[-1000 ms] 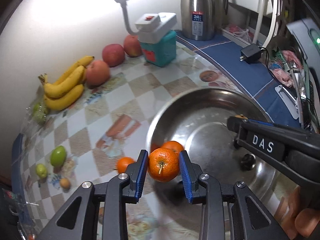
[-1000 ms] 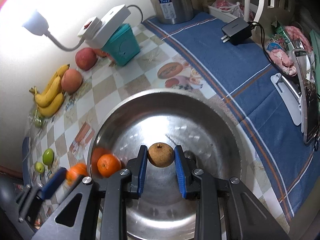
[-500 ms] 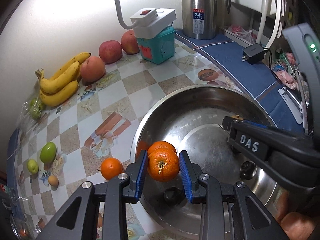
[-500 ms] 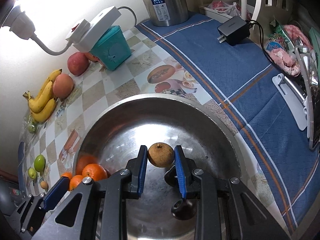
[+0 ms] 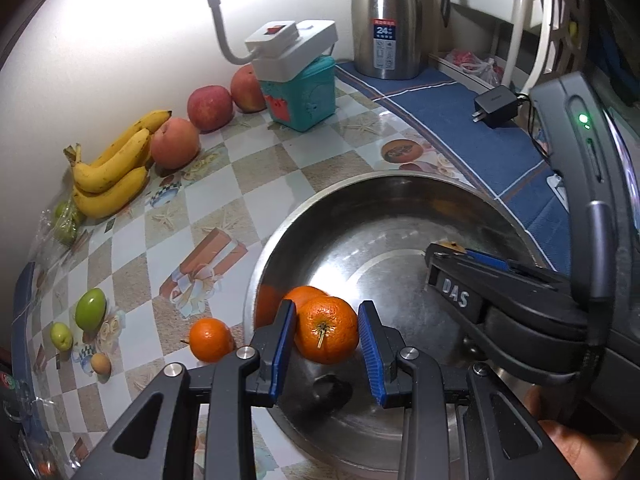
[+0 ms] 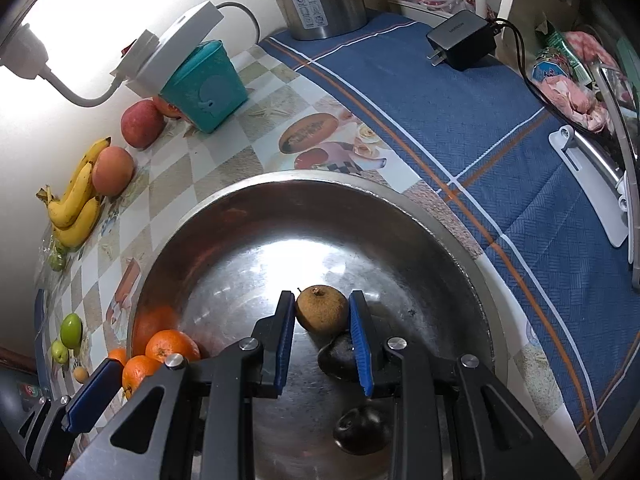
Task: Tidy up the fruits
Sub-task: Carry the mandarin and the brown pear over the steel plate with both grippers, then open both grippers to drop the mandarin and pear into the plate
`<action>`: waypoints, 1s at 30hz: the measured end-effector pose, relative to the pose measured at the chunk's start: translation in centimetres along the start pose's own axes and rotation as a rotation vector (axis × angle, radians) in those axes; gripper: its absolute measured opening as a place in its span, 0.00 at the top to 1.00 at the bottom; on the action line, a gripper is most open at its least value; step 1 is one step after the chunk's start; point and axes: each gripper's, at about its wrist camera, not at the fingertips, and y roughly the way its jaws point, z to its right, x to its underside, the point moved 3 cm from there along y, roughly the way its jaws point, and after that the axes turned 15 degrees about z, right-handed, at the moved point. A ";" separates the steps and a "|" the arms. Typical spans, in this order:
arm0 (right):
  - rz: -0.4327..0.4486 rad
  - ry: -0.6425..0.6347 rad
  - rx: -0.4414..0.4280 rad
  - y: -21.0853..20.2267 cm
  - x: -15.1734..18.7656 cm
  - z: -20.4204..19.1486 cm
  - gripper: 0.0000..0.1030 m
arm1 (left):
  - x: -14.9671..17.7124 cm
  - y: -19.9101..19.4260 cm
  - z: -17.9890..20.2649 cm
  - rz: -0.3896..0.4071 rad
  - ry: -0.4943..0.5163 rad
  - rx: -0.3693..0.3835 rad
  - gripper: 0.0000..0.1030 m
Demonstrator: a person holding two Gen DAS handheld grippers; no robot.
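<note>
- The left gripper [image 5: 327, 338] hangs over the near-left rim of the steel bowl [image 5: 360, 184]. Its blue pads flank a mandarin [image 5: 326, 334]; a narrow gap shows on each side, so I cannot tell whether the fruit is pinched or just let go.
- A second mandarin [image 5: 306, 295] sits right behind the first, at about 11 o'clock from it, inside the bowl against its left wall.
- A third mandarin [image 5: 211, 339] lies on the checked tablecloth [image 5: 280, 160] just outside the bowl, at 9 o'clock from the left gripper.
- The right gripper [image 6: 322, 316] is over the bowl's middle with a brown round fruit [image 6: 322, 309] between its pads. The left pad touches the fruit and the right pad sits right at its edge; whether the clamp is firm I cannot tell.
- Two dark fruits lie on the bowl floor under the right gripper: one [image 6: 338, 354] just below the brown fruit, the other [image 6: 362, 430] nearer the camera at 6 o'clock.
- On the cloth at 10 o'clock from the bowl lie the bananas [image 5: 112, 172], a peach [image 5: 175, 143] and two red apples [image 5: 210, 108].
- At 9 o'clock, well apart from the bowl, are a green mango-like fruit [image 5: 91, 309], a small green fruit [image 5: 61, 335] and a small tan fruit [image 5: 100, 363].
- A teal box [image 5: 306, 96] carries a white power strip [image 5: 290, 46] at 12 o'clock, with a steel thermos [image 5: 386, 20] beside it on the blue cloth [image 5: 440, 100].
</note>
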 end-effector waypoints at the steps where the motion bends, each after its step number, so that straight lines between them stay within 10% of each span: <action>1: 0.001 0.002 0.002 0.0 0.0 0.1 0.72 | 0.0 0.0 0.2 -0.001 0.004 0.003 0.67; 30: -0.023 0.033 0.014 0.2 0.0 0.7 0.71 | 1.2 1.0 2.0 -0.052 0.038 0.030 0.66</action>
